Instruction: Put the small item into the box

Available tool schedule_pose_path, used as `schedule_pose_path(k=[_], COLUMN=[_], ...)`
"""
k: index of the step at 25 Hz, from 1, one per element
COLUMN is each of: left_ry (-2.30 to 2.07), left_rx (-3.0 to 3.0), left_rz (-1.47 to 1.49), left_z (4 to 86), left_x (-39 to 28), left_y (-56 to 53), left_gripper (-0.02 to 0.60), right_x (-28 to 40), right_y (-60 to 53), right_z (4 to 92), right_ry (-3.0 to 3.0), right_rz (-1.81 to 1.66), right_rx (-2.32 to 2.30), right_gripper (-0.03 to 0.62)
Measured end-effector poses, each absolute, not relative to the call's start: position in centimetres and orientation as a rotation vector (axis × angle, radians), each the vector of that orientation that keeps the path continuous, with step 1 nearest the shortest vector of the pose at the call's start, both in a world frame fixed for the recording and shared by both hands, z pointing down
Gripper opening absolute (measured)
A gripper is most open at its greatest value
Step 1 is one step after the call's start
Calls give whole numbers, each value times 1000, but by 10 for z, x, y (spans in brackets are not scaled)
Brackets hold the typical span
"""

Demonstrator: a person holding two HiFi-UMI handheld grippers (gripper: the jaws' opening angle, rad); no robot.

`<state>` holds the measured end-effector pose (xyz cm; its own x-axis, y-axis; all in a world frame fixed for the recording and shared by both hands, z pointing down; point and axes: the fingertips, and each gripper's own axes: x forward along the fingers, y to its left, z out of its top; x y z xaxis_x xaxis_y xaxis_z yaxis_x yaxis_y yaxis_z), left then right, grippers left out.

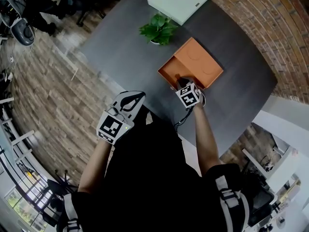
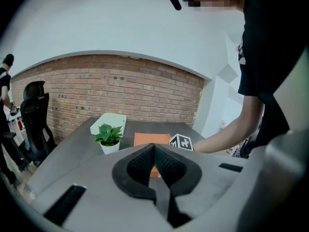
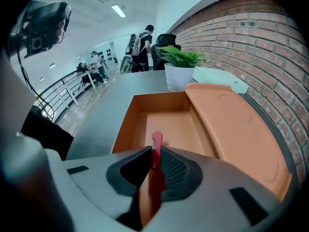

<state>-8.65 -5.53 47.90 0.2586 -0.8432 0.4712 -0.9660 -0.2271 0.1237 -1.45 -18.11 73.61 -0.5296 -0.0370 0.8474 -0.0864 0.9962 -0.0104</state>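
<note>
An open orange box (image 1: pixel 182 66) lies on the dark table, its lid (image 1: pixel 200 62) flat beside the tray. My right gripper (image 1: pixel 186 85) hovers at the tray's near edge, shut on a thin red item (image 3: pixel 155 170) that sticks out past the jaws over the box's inside (image 3: pixel 166 124). The lid (image 3: pixel 231 124) stretches off to the right in the right gripper view. My left gripper (image 1: pixel 130 99) hangs at the table's near edge, shut with nothing in it (image 2: pixel 154 154); the orange box (image 2: pixel 151 138) shows small beyond it.
A potted green plant (image 1: pixel 158 29) stands just behind the box, and a white flat box (image 1: pixel 179 1) lies at the table's far end. A brick wall (image 1: pixel 270 28) borders the table on the right. Office chairs (image 1: pixel 17 23) and people stand on the wooden floor at left.
</note>
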Motion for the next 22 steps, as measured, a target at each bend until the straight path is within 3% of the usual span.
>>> schedule_pose_path(k=[22], left_ry=[-1628], left_rx=[2162], left_rz=[423], left_z=[488], left_x=[-91], left_y=[-59], left_gripper=[21], right_x=[-25], right_y=[-191], right_z=[749], right_ry=[-2086], right_rz=[100], right_rx=[144], right_gripper=[69])
